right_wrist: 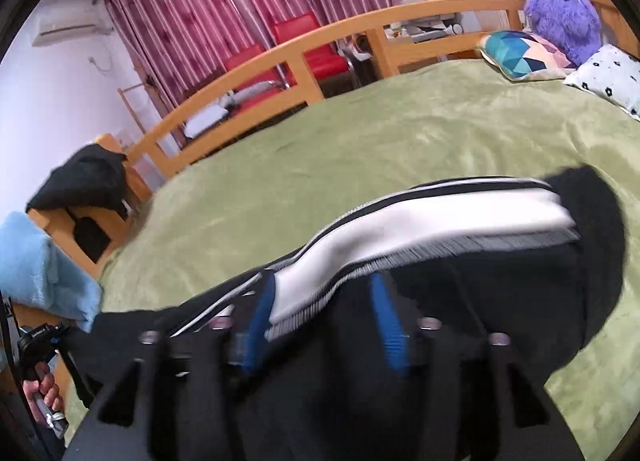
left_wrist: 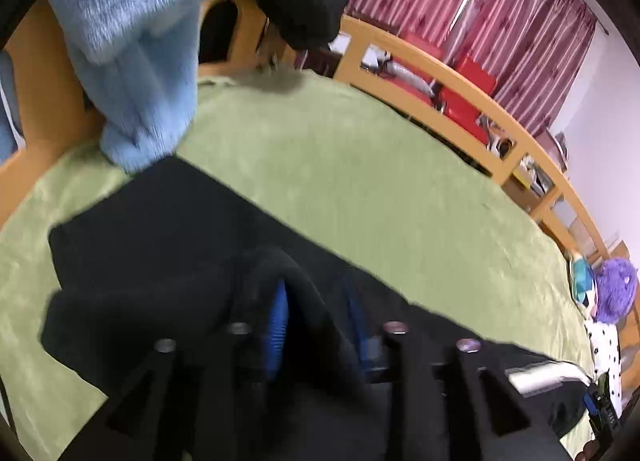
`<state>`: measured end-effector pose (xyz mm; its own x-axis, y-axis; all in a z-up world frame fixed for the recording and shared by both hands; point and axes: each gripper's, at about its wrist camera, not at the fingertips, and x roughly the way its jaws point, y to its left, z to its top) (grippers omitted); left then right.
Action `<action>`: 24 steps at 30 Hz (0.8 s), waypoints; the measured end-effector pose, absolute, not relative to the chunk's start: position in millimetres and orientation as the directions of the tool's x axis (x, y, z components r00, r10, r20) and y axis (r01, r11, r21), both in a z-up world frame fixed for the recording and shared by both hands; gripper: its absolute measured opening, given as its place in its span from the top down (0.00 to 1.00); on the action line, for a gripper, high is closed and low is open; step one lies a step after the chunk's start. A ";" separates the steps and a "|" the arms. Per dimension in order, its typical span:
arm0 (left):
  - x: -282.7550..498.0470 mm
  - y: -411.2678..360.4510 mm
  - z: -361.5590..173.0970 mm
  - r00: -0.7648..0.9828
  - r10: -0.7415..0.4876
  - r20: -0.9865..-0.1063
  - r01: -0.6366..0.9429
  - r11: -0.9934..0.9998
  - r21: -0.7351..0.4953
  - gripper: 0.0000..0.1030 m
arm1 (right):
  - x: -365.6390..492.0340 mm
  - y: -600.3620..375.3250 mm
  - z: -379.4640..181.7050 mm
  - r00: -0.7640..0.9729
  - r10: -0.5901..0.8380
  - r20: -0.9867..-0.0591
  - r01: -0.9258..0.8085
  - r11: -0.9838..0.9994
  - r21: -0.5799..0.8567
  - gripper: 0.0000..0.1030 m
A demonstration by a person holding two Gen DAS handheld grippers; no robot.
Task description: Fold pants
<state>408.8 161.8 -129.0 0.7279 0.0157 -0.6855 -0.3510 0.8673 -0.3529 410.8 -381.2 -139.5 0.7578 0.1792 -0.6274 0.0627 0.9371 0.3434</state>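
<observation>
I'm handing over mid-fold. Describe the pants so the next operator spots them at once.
Start at the green blanket covering the bed; the pants lie along its near edge, right under both grippers. They are black with a broad white stripe, unlike the plain black garment on the bedpost and the fluffy blue cloth beside it.

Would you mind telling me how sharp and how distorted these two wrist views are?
Left wrist view: motion blur smears the black pants and blue fleece; fisheye bends the wooden bed rail. Right wrist view: the white waistband streaks sideways, while the purple plush is fairly crisp; dark vignette in the corners.
</observation>
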 end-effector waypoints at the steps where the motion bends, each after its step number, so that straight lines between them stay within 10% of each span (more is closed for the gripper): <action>1: 403.2 158.6 -130.1 0.732 0.023 -0.681 -0.348 0.872 -0.345 0.44 | 404.9 -382.8 -143.0 0.754 0.174 -0.633 0.059 0.942 0.330 0.48; 2: 396.3 154.6 -129.4 0.736 0.040 -0.675 -0.345 0.880 -0.325 0.31 | 397.7 -382.7 -145.7 0.746 0.164 -0.645 0.056 0.950 0.306 0.46; 10: 346.0 130.6 -153.1 0.664 0.061 -0.745 -0.275 0.947 -0.167 0.24 | 329.8 -402.9 -185.0 0.664 0.085 -0.743 0.118 0.969 0.216 0.43; 24: 332.7 147.5 -234.8 0.619 -0.066 -0.782 -0.372 0.853 -0.366 0.24 | 347.1 -452.7 -247.3 0.643 0.256 -0.722 0.297 0.786 0.542 0.28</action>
<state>332.7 147.5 -234.8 0.6194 -0.0656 -0.7823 -0.3718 0.8532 -0.3659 347.1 -452.7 -247.3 0.6430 0.2557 -0.7219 0.2966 0.7860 0.5425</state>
